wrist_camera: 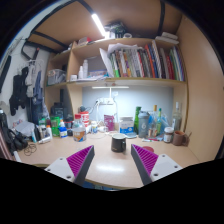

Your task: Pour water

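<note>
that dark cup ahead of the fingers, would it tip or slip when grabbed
The dark cup looks squat, so tipping seems unlikely. It appears rigid, probably firm under the pads. The open gripper stands short of it; whether it holds water is hidden.

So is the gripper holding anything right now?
No, nothing is held. The gripper is open, its fingers apart over the bare desk. A dark cup stands beyond them, untouched.

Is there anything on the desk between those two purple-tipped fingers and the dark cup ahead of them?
Nothing visible is. The gripper is open, and the dark cup stands just ahead on bare desk. The bottles and jars sit farther back.
</note>
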Action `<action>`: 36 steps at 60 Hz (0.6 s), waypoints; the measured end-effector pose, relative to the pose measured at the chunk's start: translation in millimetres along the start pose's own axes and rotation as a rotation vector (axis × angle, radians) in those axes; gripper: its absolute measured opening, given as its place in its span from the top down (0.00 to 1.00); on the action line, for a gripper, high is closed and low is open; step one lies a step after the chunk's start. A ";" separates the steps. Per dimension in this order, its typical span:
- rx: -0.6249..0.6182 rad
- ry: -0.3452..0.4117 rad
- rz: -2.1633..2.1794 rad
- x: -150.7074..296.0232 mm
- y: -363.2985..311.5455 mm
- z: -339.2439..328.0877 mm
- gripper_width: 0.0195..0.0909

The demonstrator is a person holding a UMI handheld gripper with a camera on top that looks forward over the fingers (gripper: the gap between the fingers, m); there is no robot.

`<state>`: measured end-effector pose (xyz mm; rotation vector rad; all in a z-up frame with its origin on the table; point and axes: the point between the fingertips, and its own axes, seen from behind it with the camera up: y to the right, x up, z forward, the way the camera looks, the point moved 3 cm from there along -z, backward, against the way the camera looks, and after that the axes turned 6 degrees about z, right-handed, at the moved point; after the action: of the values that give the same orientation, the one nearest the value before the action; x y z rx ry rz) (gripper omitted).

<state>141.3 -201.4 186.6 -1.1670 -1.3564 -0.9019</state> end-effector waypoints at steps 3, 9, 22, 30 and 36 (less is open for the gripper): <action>0.005 0.000 -0.007 0.1 -0.2 1.3 0.12; -0.006 -0.001 -0.033 -1.8 2.0 2.5 0.11; 0.010 0.008 -0.042 -6.7 -4.3 -1.0 0.11; 0.024 0.007 -0.047 -9.6 -8.1 -3.9 0.11; 0.025 0.003 -0.040 -12.4 -9.0 -2.9 0.11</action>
<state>132.5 -208.2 175.7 -1.1229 -1.3890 -0.9124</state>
